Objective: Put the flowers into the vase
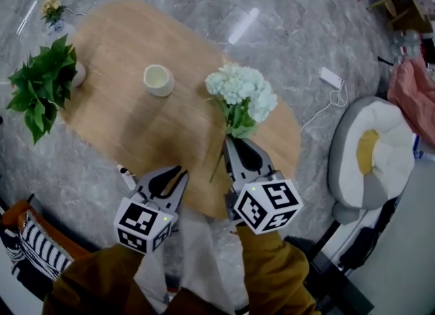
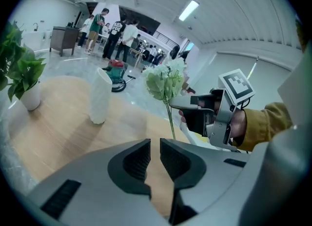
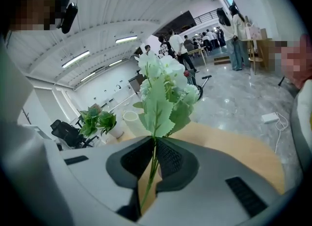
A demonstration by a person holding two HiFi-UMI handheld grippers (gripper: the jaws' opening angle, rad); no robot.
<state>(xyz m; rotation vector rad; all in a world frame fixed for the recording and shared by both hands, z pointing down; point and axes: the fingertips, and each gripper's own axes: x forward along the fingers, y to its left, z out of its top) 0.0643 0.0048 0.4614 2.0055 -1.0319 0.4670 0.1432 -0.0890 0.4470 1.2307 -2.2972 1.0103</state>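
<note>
Flowers [image 1: 241, 92]: pale bloom head on a thin green stem, probably light but top-heavy. The stem looks bendy and could swivel in a pinch. Best hold is where it's held now, on the stem just under the leaves, with the tail hanging free for the vase mouth. Don't squeeze the blooms.

Right gripper [image 3: 154, 144] is clamped on that stem and holds the bunch upright over the worktop's [image 1: 122, 28] right half, near its front edge.

Vase [image 1: 158, 79] stands mid-worktop, well apart. It's white, narrow and likely tippy.

Left gripper [image 2: 155, 144]: jaws nearly together, nothing between them, above the front edge.

Potted plant [image 1: 42, 82] sits at the left end.
</note>
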